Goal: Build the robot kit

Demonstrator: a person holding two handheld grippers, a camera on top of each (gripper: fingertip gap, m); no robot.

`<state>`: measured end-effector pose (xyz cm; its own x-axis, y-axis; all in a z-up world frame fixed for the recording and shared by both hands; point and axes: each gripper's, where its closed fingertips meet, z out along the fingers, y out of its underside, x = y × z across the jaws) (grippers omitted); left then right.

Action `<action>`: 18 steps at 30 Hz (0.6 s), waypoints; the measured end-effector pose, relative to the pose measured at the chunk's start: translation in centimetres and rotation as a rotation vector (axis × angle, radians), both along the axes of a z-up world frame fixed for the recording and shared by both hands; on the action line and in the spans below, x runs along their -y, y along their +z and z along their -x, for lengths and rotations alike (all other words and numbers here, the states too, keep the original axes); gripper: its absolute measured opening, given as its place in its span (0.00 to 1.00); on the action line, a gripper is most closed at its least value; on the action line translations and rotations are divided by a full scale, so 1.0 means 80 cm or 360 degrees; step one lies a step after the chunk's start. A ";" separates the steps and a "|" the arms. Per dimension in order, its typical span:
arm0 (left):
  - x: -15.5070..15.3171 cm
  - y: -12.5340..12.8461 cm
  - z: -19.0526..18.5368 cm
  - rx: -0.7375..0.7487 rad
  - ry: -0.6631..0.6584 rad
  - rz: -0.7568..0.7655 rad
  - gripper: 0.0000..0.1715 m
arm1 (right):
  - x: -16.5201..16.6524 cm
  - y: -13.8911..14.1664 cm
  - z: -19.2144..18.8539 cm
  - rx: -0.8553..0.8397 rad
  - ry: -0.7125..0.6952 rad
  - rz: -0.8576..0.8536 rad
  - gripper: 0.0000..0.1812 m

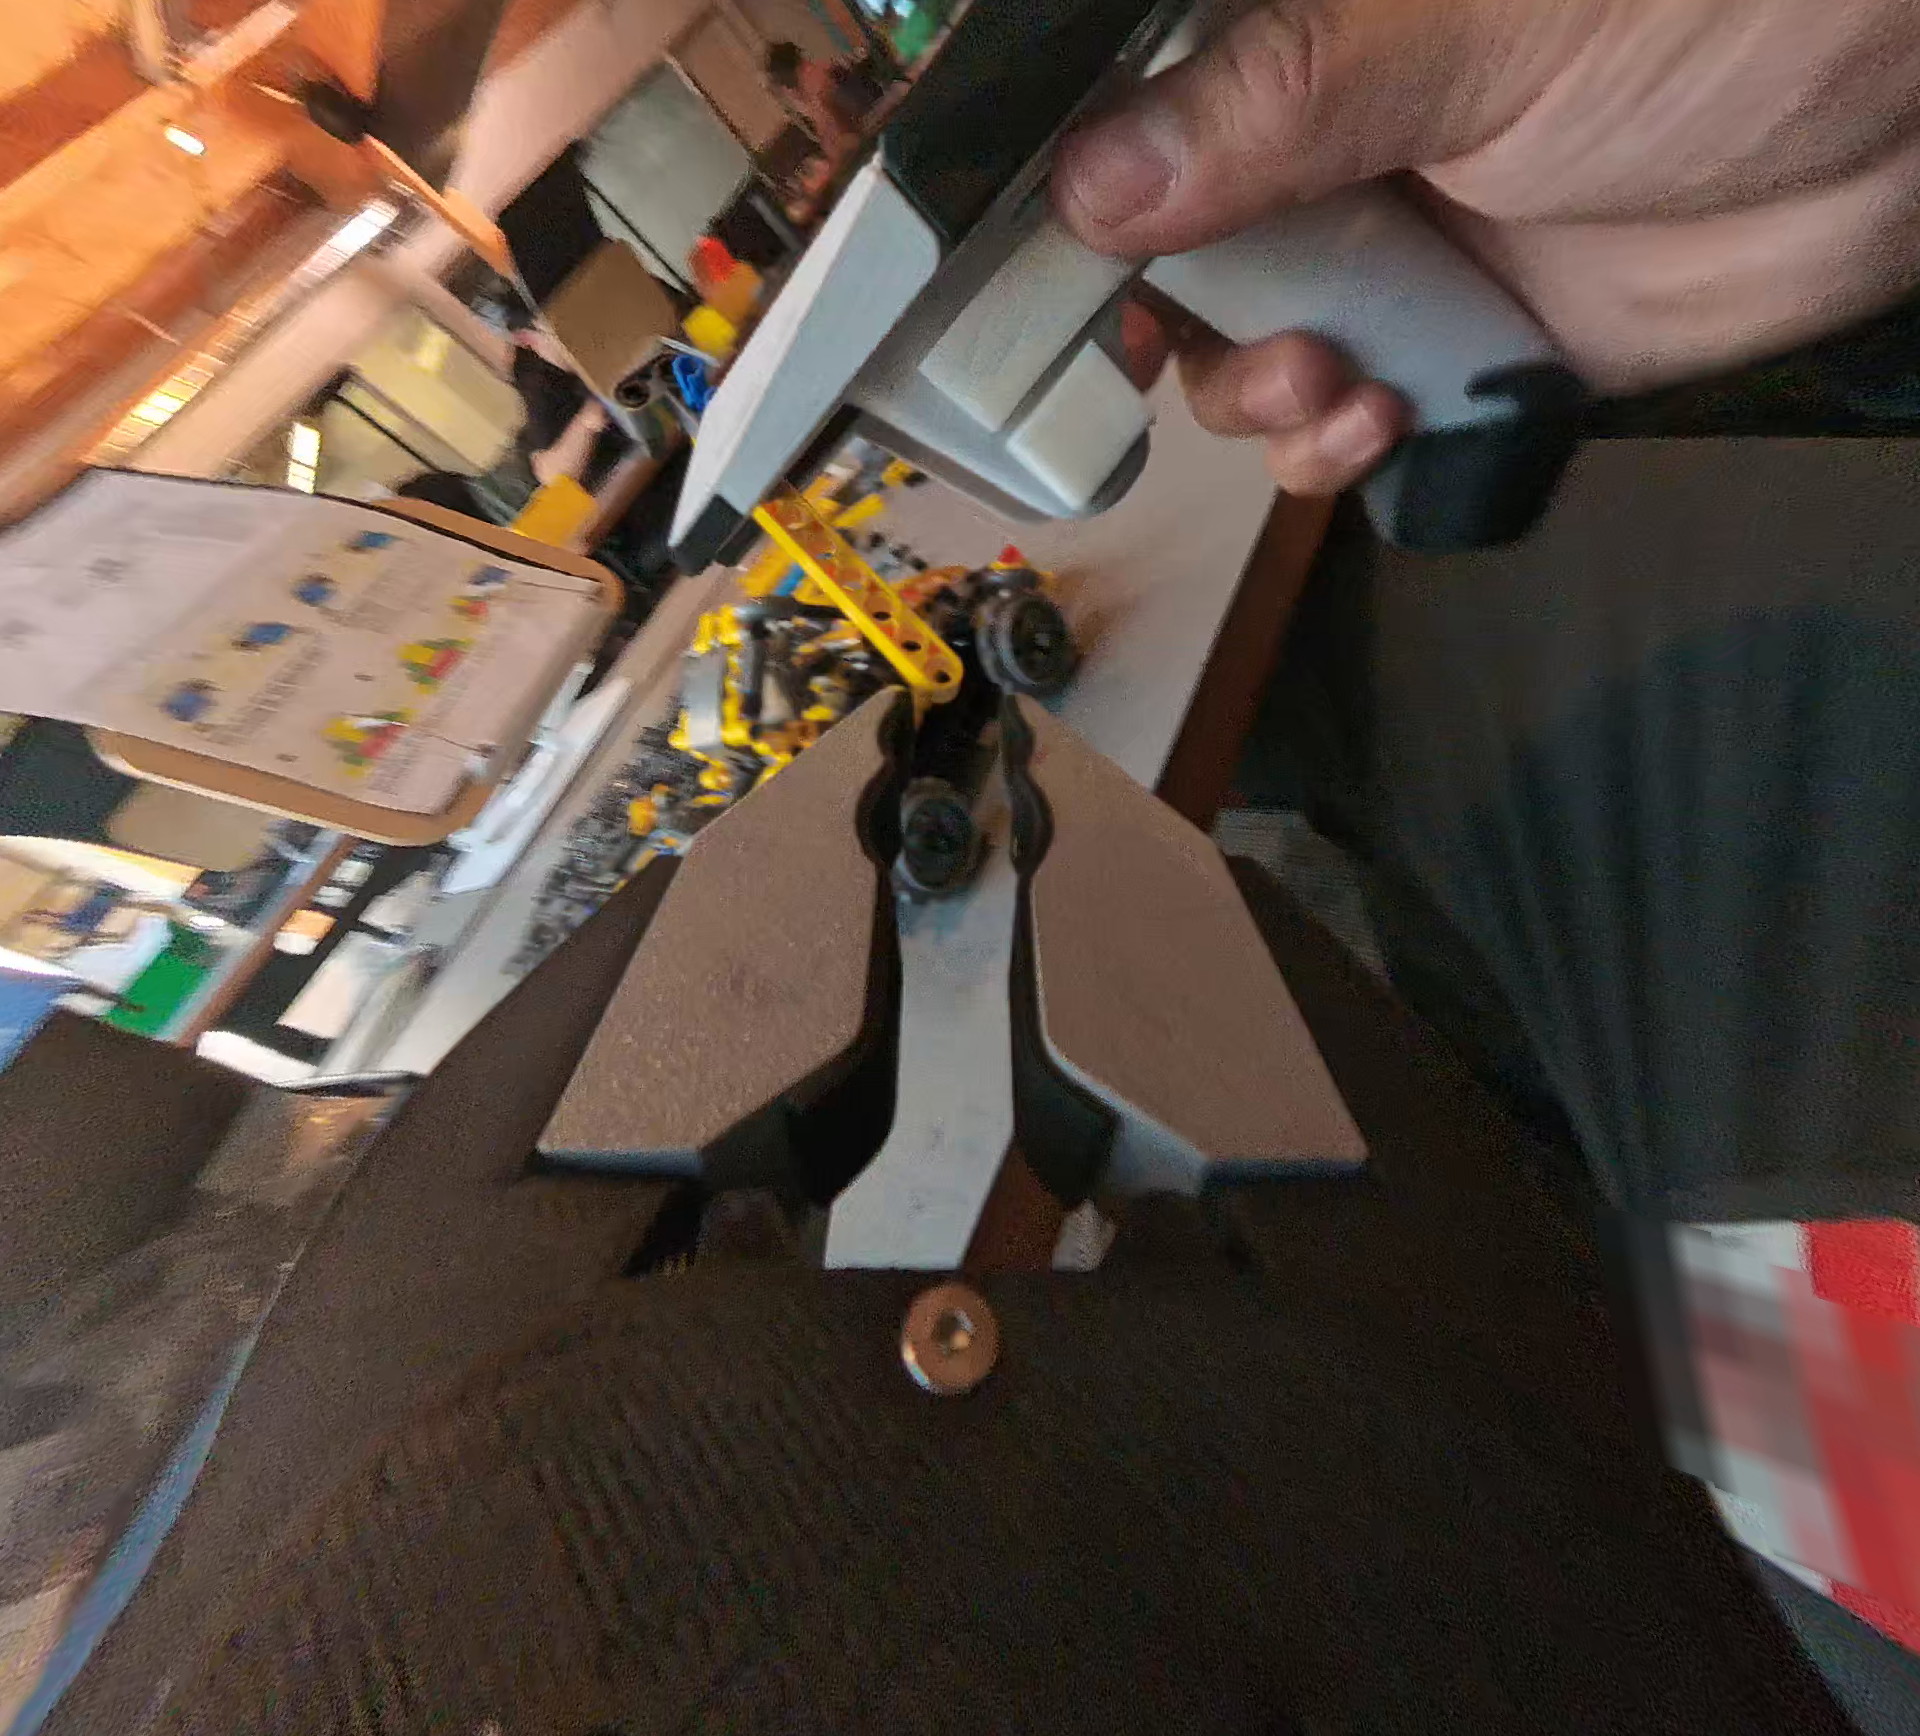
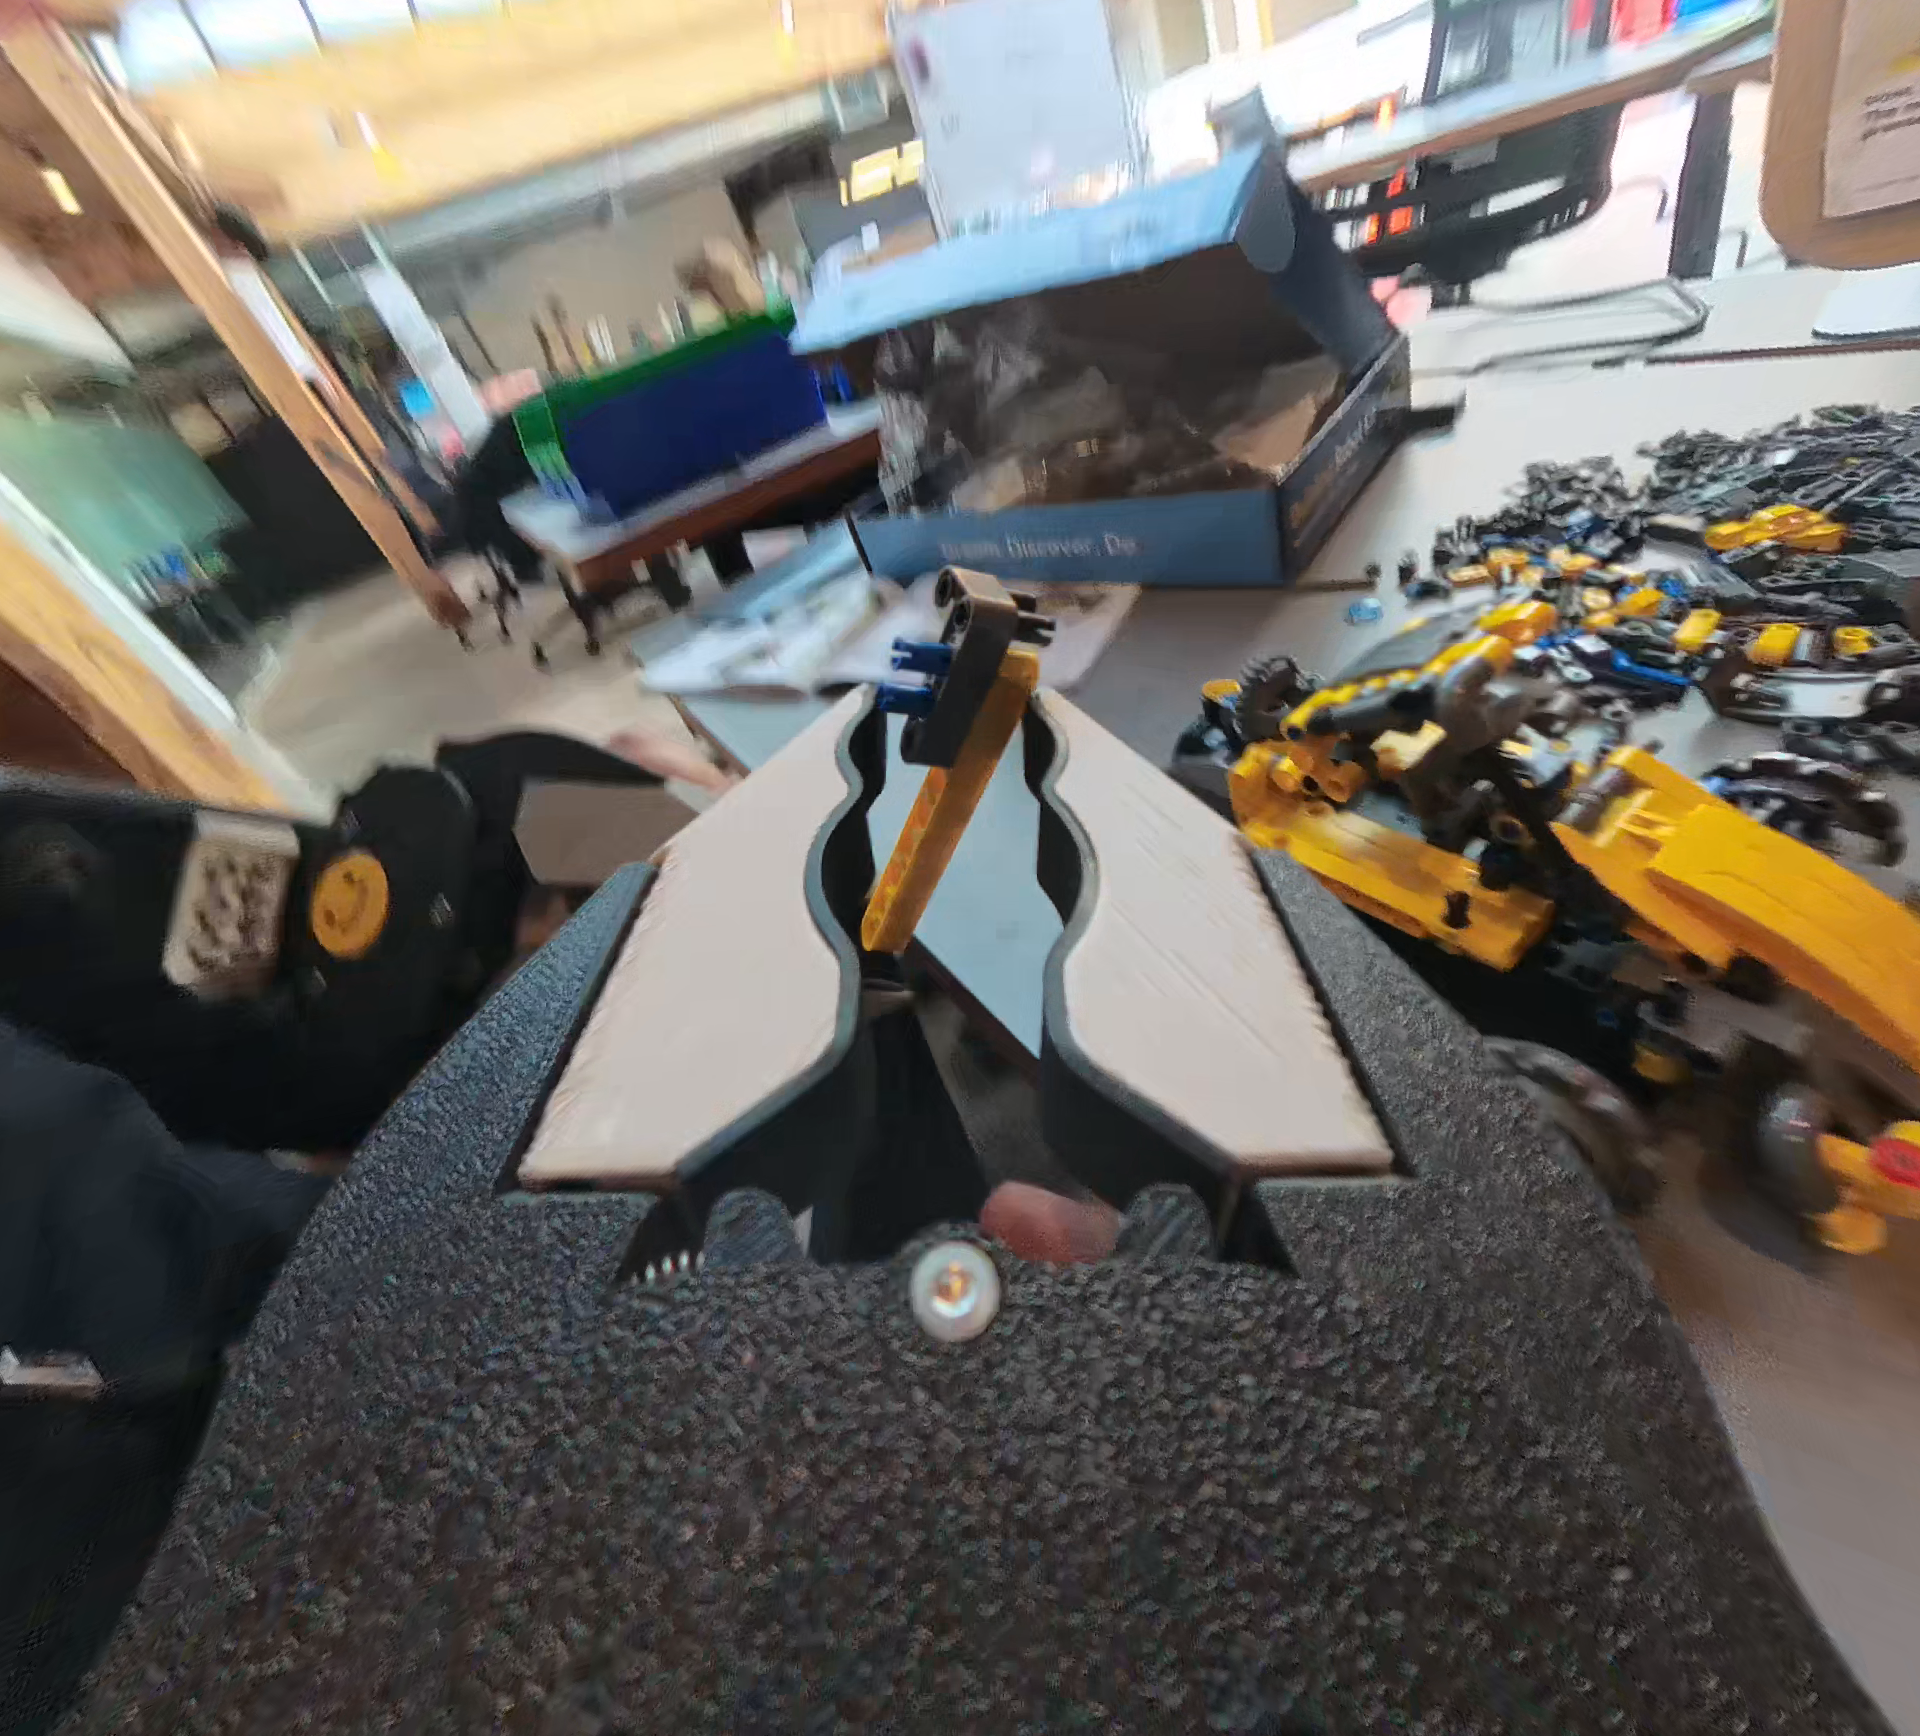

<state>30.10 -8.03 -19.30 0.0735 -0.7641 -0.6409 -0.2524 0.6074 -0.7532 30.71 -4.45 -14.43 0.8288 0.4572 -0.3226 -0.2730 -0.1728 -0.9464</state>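
While both wrist views are smeared by blur, I can still read my two grips. My right gripper [image 2: 951, 699] has its jaws pinched on a yellow beam [image 2: 940, 813] with holes along it; the beam stands tilted between the fingers, and a black connector [image 2: 971, 647] with blue pins [image 2: 906, 673] sits at its far end, past the fingertips. My left gripper [image 1: 951, 720] has its jaws closed around a small black wheeled piece [image 1: 938, 829], which sits between the fingers just short of the tips.

From the left wrist view, the right gripper [image 1: 717, 533] reaches in from the upper right, a hand [image 1: 1507, 128] wrapped on its handle, and the same yellow beam [image 1: 862, 600] slants down from it until its end lies just beside my left fingertips.

To the right on the grey table [image 2: 1766, 1374] lies a yellow and black toy vehicle [image 2: 1507, 855], with loose parts [image 2: 1714, 564] scattered beyond it. Farther off stands an open blue box [image 2: 1122, 398].
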 end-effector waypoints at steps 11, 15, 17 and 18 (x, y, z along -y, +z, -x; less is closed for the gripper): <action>-0.040 -0.005 0.009 -0.0344 -0.0331 0.0938 0.26 | 0.001 -0.093 -0.024 0.1682 0.0383 0.0493 0.14; -0.043 0.010 0.002 -0.0363 -0.0518 0.1103 0.22 | -0.015 -0.102 -0.009 0.1839 0.0490 0.0491 0.14; -0.052 0.007 -0.001 -0.0384 -0.0553 0.1099 0.16 | -0.020 -0.102 -0.002 0.1835 0.0553 0.0476 0.14; -0.056 0.004 -0.001 -0.0408 -0.0578 0.1085 0.15 | -0.022 -0.102 -0.001 0.1827 0.0578 0.0475 0.15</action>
<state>30.19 -3.54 -19.02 -0.3396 -0.9405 0.0106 -0.3425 0.1132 -0.9327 30.76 -2.68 -22.58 0.5412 0.7525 0.3753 0.7961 -0.3148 -0.5168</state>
